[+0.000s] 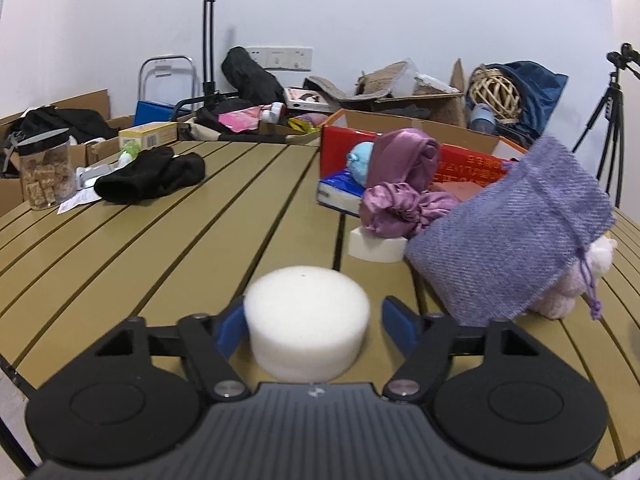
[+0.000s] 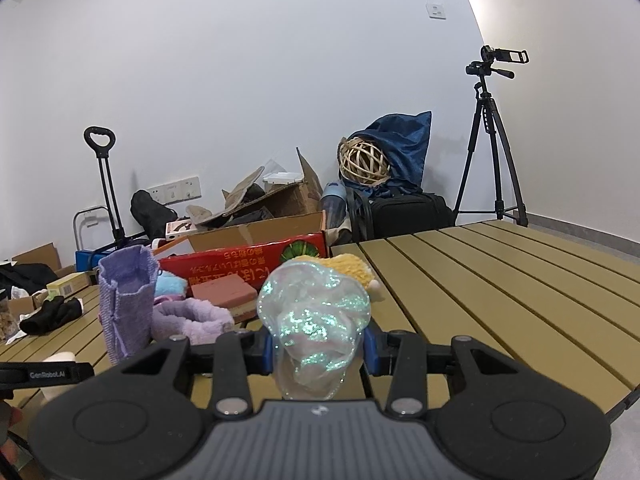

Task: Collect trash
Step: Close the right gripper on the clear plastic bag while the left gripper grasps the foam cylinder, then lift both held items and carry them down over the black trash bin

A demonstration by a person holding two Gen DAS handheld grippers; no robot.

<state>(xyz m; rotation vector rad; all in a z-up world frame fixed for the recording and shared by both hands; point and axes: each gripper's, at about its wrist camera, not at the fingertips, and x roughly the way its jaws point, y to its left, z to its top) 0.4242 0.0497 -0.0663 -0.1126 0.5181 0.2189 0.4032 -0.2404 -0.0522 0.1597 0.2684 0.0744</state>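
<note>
A white round foam puck (image 1: 307, 320) sits on the tan slatted table (image 1: 160, 248) between the blue pads of my left gripper (image 1: 312, 326). The left pad touches it and the right pad stands a little apart, so the jaws are open around it. My right gripper (image 2: 320, 346) is shut on a crumpled iridescent plastic wrapper (image 2: 316, 320) and holds it above the table (image 2: 500, 280). A purple woven drawstring pouch (image 1: 512, 232) leans at the right of the left gripper; it also shows in the right wrist view (image 2: 126, 300).
A white foam wedge (image 1: 374, 246), purple satin cloth (image 1: 404, 192), a red box (image 1: 468, 164) and a blue book lie beyond the puck. A black cloth (image 1: 150, 174) and a jar (image 1: 44, 172) stand far left. Cardboard boxes, a trolley and a tripod (image 2: 490, 148) stand beyond the table.
</note>
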